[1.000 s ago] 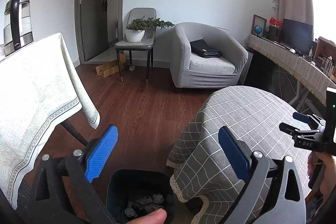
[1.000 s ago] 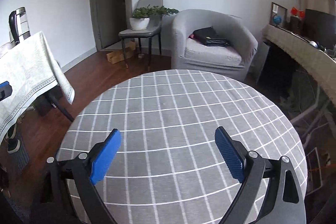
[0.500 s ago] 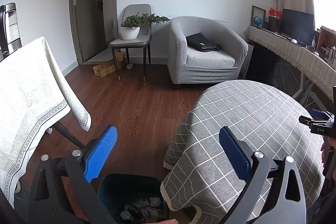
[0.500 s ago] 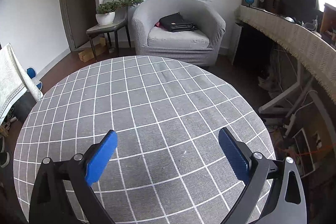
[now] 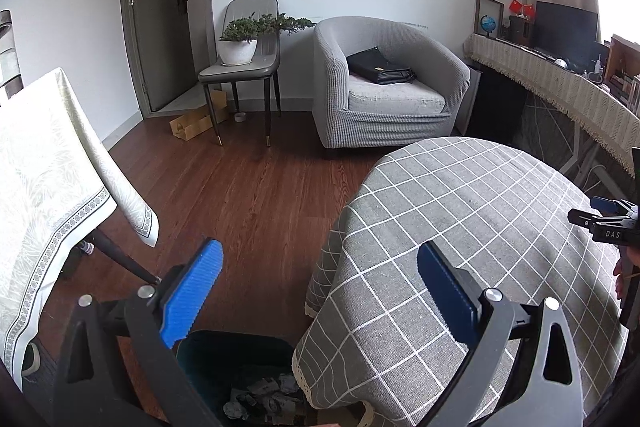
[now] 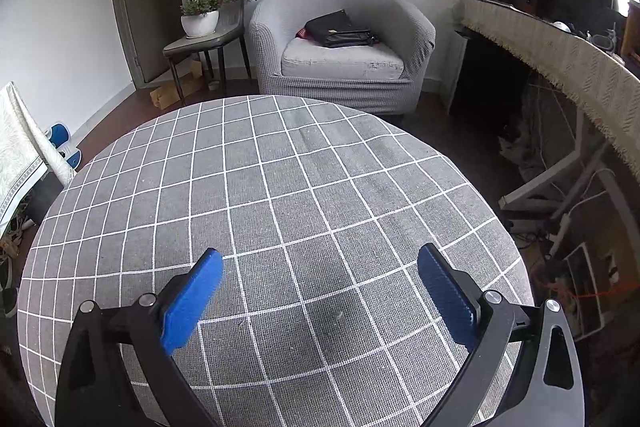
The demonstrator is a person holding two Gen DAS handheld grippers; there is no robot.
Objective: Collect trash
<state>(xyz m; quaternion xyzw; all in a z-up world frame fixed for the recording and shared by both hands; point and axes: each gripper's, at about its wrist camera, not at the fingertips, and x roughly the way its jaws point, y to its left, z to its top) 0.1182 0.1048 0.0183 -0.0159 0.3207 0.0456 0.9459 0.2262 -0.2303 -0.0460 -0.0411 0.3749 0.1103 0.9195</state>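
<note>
Crumpled grey-black scraps of trash (image 5: 264, 401) lie heaped in the bottom of a dark teal plastic bin (image 5: 236, 351), square-mouthed with rounded corners. We see it only at the lower edge of the left wrist view. The pieces look creased and papery; what they are made of we cannot tell. The bin stands on the floor just beside the overhang of a grey cloth with a white grid and a lace hem (image 5: 460, 227), which drapes a round table.

Our left gripper (image 5: 320, 291) hangs above the bin and the cloth's edge, ribbed blue pads (image 5: 192, 291) wide apart, nothing between them. Our right gripper (image 6: 320, 291) sits over the checked tabletop, jaws having just been opening, now spread wide and empty. The weave under it reads coarse and matte, with a faint smudge near centre.

Beyond lies reddish-brown wood-plank flooring (image 5: 240, 195). To the left hangs a cream patterned tablecloth with a grey border (image 5: 48, 187). At the far wall are a grey upholstered tub armchair (image 5: 384, 87) bearing a black leather bag (image 5: 380, 67), and a grey padded chair (image 5: 244, 63) carrying a white-potted green plant (image 5: 240, 43).
</note>
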